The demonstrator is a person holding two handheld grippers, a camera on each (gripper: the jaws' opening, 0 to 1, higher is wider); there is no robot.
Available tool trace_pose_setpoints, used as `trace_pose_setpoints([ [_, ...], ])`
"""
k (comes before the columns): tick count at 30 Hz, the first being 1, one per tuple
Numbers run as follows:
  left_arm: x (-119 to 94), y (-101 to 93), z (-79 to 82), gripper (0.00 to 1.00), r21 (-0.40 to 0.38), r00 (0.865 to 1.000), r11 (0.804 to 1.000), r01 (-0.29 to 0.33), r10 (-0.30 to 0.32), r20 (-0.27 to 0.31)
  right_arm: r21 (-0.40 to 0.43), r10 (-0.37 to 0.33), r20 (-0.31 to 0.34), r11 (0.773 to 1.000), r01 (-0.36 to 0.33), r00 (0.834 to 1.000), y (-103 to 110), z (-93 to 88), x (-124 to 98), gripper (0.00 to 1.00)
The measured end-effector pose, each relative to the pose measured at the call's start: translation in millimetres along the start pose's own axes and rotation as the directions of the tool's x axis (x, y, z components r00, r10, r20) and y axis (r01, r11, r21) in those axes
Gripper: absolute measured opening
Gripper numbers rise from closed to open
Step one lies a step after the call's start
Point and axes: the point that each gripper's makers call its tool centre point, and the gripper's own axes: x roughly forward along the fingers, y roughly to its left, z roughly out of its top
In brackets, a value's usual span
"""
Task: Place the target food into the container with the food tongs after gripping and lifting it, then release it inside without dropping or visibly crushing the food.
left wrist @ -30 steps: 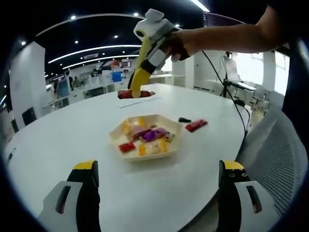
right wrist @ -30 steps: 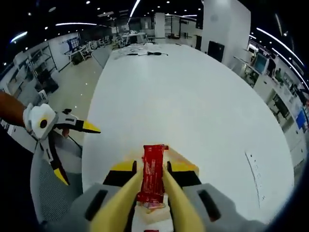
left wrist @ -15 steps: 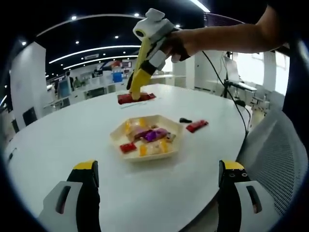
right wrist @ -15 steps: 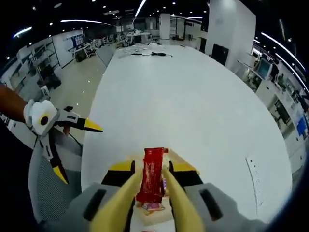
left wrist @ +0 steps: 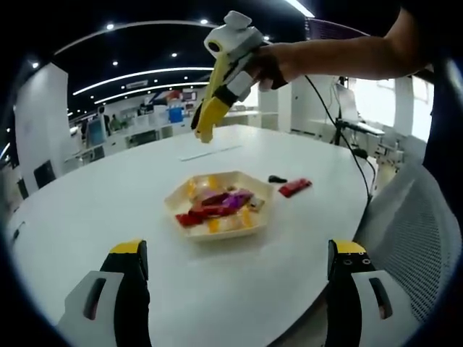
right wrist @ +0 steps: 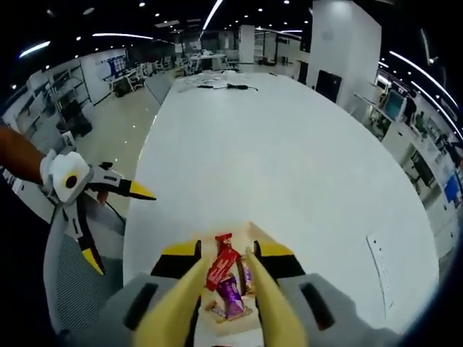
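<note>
A cream hexagonal tray (left wrist: pixel 173 206) of several wrapped snacks sits on the white round table (left wrist: pixel 94 210). A red snack bar (left wrist: pixel 206 208) lies in it, across the other snacks. High above the tray's far side, a hand holds my right gripper (left wrist: pixel 230 76) shut on yellow food tongs (left wrist: pixel 206 119), whose tips hold nothing. In the right gripper view the tongs' arms (right wrist: pixel 189 289) frame the red bar (right wrist: pixel 221 269) and a purple snack (right wrist: pixel 230 293) lying in the tray (right wrist: pixel 242 235) below. My left gripper (left wrist: pixel 239 249) hangs open at the table's near edge, its yellow-tipped jaws wide apart (right wrist: pixel 119 228).
A red packet (left wrist: pixel 293 188) and a small black object (left wrist: pixel 277 179) lie on the table right of the tray. A paper strip (left wrist: pixel 210 152) lies farther back. A grey mesh chair (left wrist: pixel 412 231) stands at the right, with a cable (left wrist: pixel 347 144) running over the table's edge.
The red bar, held in the tongs above the tray before, now lies in the tray. The tongs have let it go and risen slightly. The left gripper has not moved.
</note>
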Motion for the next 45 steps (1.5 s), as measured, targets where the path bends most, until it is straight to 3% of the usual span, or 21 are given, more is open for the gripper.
trace_pose_setpoints([
  [23, 0.8, -3.0, -2.6, 0.99, 0.008, 1.000, 1.000, 0.014, -0.014, -0.016, 0.024, -0.042, 0.013, 0.999, 0.042, 0.999, -17.8, -36.7, -23.0, 0.27],
  [33, 1.1, -3.2, -4.4, 0.99, 0.012, 1.000, 1.000, 0.016, -0.016, -0.024, 0.062, -0.077, 0.035, 0.995, 0.075, 0.996, -28.0, -54.3, -46.4, 0.27],
  [41, 1.1, -2.9, -4.5, 0.99, 0.011, 1.000, 1.000, 0.015, -0.015, -0.025, 0.077, -0.101, 0.033, 0.992, 0.098, 0.994, -34.2, -81.1, -63.6, 0.27],
  [45, 1.4, -3.0, -4.7, 0.99, 0.010, 1.000, 1.000, 0.015, -0.015, -0.025, 0.075, -0.088, 0.078, 0.994, 0.083, 0.993, -31.2, -89.6, -75.8, 0.27],
])
